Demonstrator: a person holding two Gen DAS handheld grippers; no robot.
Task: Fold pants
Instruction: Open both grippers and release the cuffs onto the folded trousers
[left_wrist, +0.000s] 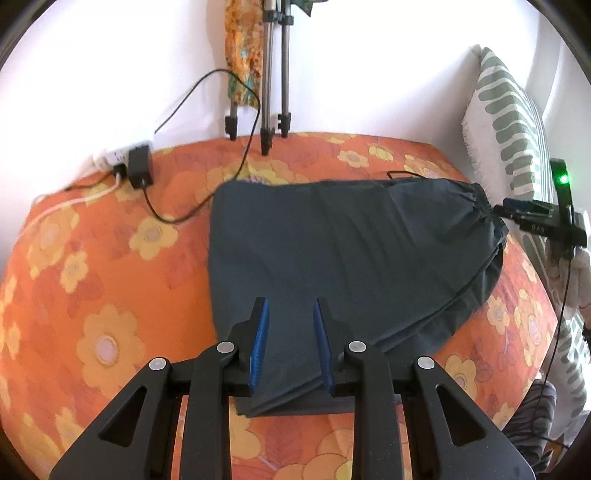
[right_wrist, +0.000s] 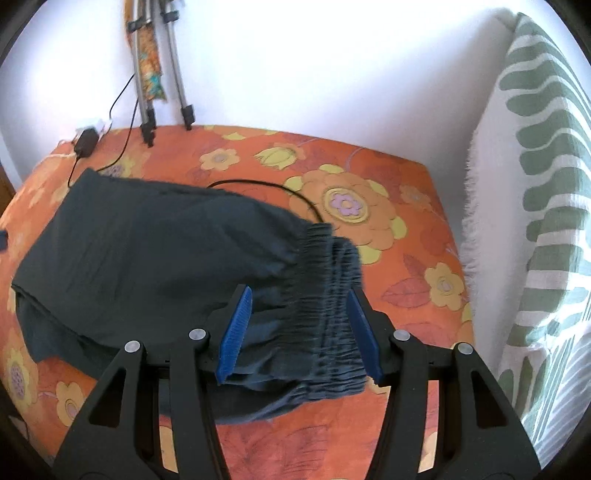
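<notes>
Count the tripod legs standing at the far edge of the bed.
3 tripod legs: one at the left, one in the middle standing furthest forward on the bedspread, and one at the right against the wall.

In front of me is a bed (left_wrist: 110, 258) with an orange cover full of yellow flowers. Behind it stands a plain white wall (left_wrist: 110, 74), very bright from daylight. A tripod (left_wrist: 275, 74) stands with its feet on the far edge, beside a hanging colourful cloth (left_wrist: 242, 55). A power strip (left_wrist: 118, 157) with black cables lies at the left. On my right leans a white pillow (right_wrist: 546, 184) with green marks.
</notes>
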